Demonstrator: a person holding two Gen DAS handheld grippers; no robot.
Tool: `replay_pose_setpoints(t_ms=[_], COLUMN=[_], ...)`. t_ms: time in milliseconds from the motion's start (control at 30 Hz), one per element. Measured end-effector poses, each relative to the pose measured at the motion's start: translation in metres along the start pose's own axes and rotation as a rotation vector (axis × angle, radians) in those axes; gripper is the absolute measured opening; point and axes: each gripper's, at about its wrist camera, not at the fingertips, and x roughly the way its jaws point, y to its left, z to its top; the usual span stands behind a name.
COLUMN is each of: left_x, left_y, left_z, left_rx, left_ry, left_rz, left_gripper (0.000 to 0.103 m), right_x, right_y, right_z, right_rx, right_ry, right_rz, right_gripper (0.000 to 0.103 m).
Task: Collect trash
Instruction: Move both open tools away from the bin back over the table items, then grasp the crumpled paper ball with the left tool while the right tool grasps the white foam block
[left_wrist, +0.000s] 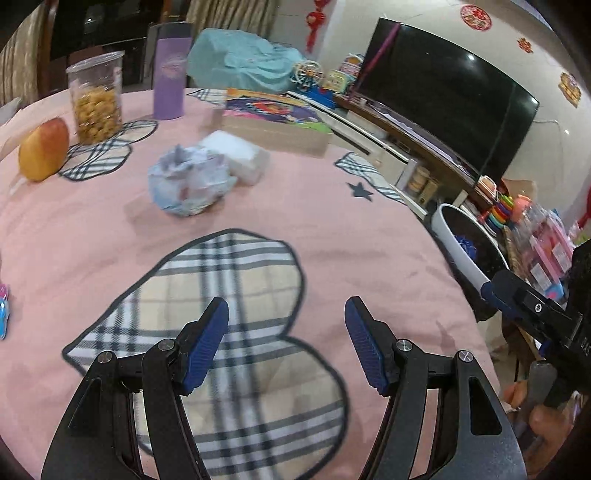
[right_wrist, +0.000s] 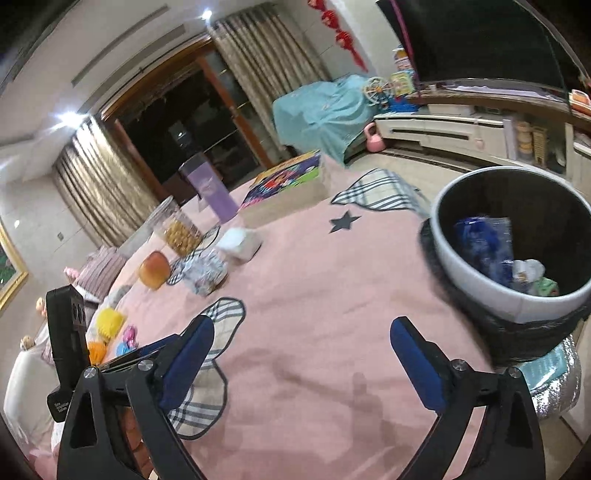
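A crumpled ball of paper lies on the pink tablecloth, well ahead of my left gripper, which is open with nothing between its blue pads. The same crumpled paper shows far left in the right wrist view. My right gripper hangs open and empty over the cloth. A white bin lined with a black bag stands at the table's right edge, with blue wrapping and scraps inside. From the left wrist view the bin sits beyond the table edge, with the right gripper's body near it.
A tissue pack, an apple, a snack jar, a purple bottle and a flat puzzle box stand at the far side. Small toys lie at the left. A television and a low cabinet stand behind.
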Motion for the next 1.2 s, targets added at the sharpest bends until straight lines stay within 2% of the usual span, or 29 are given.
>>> replay_pose_setpoints(t_ms=[367, 667, 967, 1200], left_x=[-0.001, 0.009, 0.029, 0.052], left_y=[0.036, 0.051, 0.059, 0.069], left_z=[0.003, 0.015, 0.031, 0.059], left_rx=[-0.040, -0.049, -0.067, -0.132], left_ry=[-0.013, 0.001, 0.017, 0.022], left_rz=[0.056, 0.091, 0.077, 0.048], left_gripper=[0.068, 0.069, 0.072, 0.072], right_x=[0.039, 0.072, 0.089, 0.102], right_y=[0.024, 0.026, 0.023, 0.023], right_z=[0.004, 0.014, 0.021, 0.028], right_rx=[-0.065, -0.072, -0.073, -0.071], right_ry=[0.057, 0.094, 0.101, 0.099], right_rz=[0.022, 0.039, 0.040, 0.044], right_gripper=[0.097, 0.097, 0.097, 0.097])
